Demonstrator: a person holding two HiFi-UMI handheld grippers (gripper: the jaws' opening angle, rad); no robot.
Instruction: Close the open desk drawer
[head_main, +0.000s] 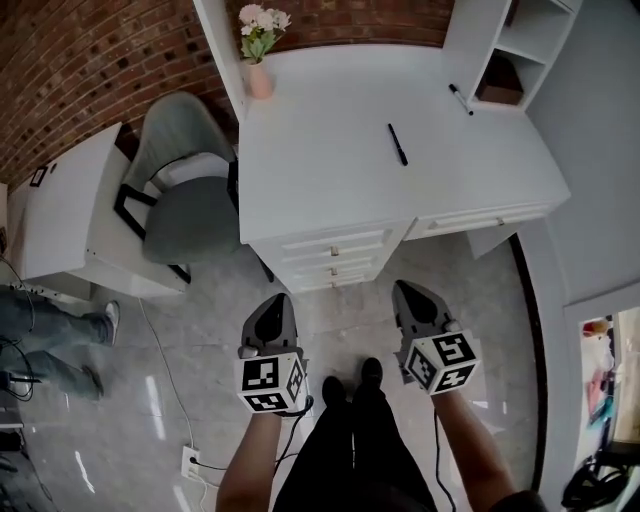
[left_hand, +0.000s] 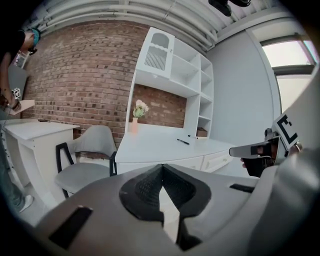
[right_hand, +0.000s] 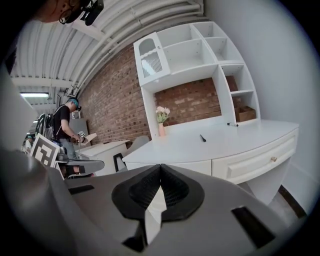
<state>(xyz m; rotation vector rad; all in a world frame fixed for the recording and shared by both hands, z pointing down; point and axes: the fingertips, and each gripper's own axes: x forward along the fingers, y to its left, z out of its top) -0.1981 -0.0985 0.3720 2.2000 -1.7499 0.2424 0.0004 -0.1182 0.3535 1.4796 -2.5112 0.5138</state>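
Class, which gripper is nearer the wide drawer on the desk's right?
Right. The right gripper hangs just before the wide drawer, near its left end; the left gripper is farther left, facing the narrow drawers.

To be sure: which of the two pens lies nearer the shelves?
The farther pen, beside the shelves; the other pen lies at the desk centre.

We cannot tell whether the desk drawer (head_main: 478, 222) ahead of the right gripper (head_main: 406, 288) stands open; left of the left gripper (head_main: 282, 300), the edge cuts off a person (head_main: 50, 332).
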